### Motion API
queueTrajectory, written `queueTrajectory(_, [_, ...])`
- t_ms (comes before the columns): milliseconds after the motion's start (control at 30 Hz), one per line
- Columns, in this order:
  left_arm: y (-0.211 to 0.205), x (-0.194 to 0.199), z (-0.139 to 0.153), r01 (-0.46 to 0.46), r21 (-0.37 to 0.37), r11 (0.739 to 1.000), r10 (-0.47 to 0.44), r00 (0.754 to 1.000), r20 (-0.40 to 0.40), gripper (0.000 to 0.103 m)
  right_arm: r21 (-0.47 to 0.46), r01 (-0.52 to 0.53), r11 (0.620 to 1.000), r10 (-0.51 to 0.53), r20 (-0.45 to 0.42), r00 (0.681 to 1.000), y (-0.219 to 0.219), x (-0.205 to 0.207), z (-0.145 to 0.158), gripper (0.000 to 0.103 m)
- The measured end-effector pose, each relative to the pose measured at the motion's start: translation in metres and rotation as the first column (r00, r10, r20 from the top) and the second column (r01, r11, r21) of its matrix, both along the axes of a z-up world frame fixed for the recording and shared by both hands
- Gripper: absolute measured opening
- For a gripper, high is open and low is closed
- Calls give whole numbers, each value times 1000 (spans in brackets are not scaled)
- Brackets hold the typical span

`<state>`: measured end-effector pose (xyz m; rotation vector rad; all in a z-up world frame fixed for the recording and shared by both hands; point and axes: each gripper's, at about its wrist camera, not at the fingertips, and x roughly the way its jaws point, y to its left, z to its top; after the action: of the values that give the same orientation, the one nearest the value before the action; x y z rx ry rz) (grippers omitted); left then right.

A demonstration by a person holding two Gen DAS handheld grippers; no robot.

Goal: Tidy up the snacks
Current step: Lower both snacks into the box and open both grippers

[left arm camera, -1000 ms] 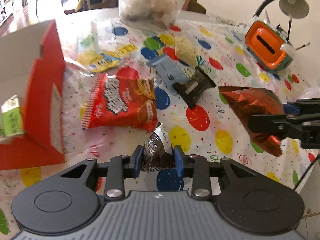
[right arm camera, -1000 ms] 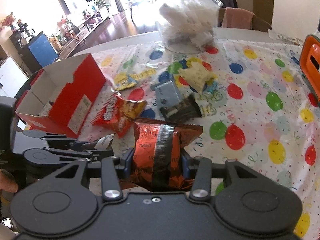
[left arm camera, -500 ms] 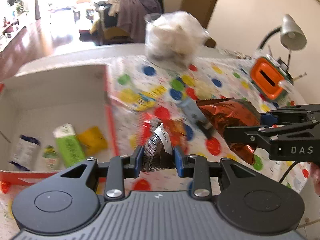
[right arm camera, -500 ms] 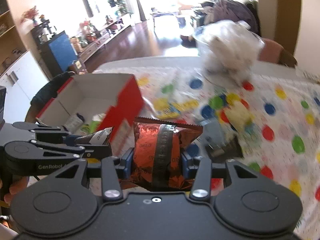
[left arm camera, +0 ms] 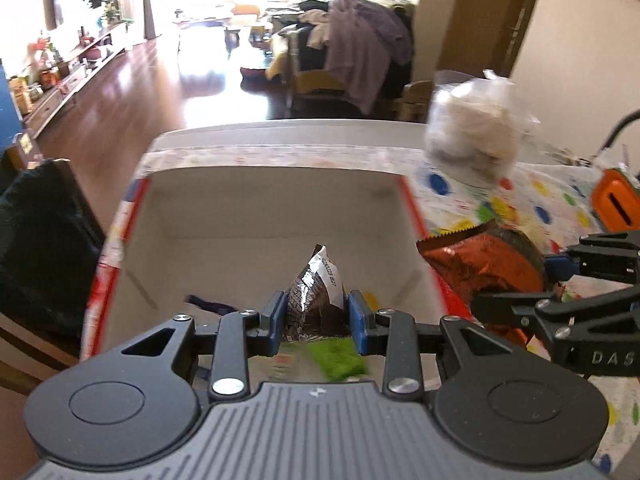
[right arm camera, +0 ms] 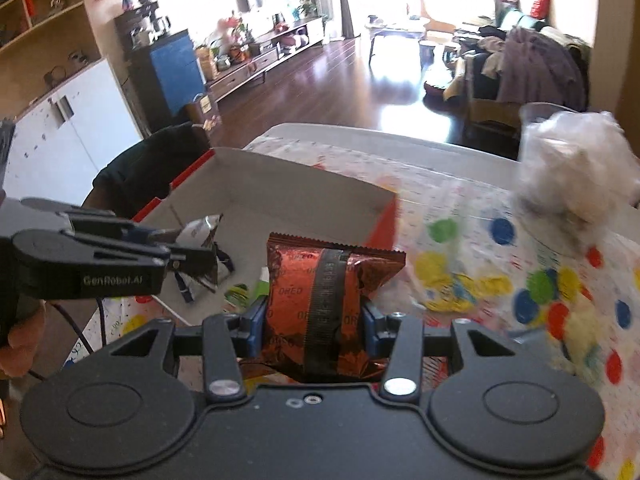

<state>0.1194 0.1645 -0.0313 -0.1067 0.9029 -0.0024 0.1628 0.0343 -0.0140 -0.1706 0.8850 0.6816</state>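
My left gripper (left arm camera: 317,315) is shut on a small silver and dark snack packet (left arm camera: 316,288) and hangs over the inside of the red cardboard box (left arm camera: 256,204). My right gripper (right arm camera: 314,318) is shut on a shiny red-brown Oreo packet (right arm camera: 320,280), just right of the box's near corner. In the left wrist view that Oreo packet (left arm camera: 480,260) and the right gripper (left arm camera: 560,280) sit beside the box's right wall. The left gripper (right arm camera: 188,248) shows over the box (right arm camera: 288,196) in the right wrist view. A green packet (left arm camera: 340,360) lies on the box floor.
The table carries a polka-dot cloth (right arm camera: 500,248) with loose yellow snack packets (right arm camera: 472,288). A clear container stuffed with white plastic (right arm camera: 576,168) stands at the back right. An orange device (left arm camera: 616,204) sits at the right edge. A dark chair (left arm camera: 44,240) stands left of the box.
Both grippers have swung left and up with their packets, from over the scattered snacks to the box. The left packet now hangs over the box's inside; the Oreo packet is at its right wall.
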Motion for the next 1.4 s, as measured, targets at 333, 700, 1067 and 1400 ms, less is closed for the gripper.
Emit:
queueTrajectory(333, [60,35,-23,-34,42,999,38,992,-120,32,-77,-24,997,20,-60,998,75,34,-34,44])
queueTrajectory(700, [61,49,-53,23,105,994,0,976,-217,32,-174,-59,983,39,-113,993,118,44,-73,44])
queueTrajectory(1067, [59,52,-77,43,109,993,-8,952,-306,33,-219,-77,973,51,-124,991,123,29,-86,47])
queueTrajectory(1400, [56,40,-67,44,88,995,-20,965,-263,42,-172,-47,984,28,-112,993,107,23,-71,59])
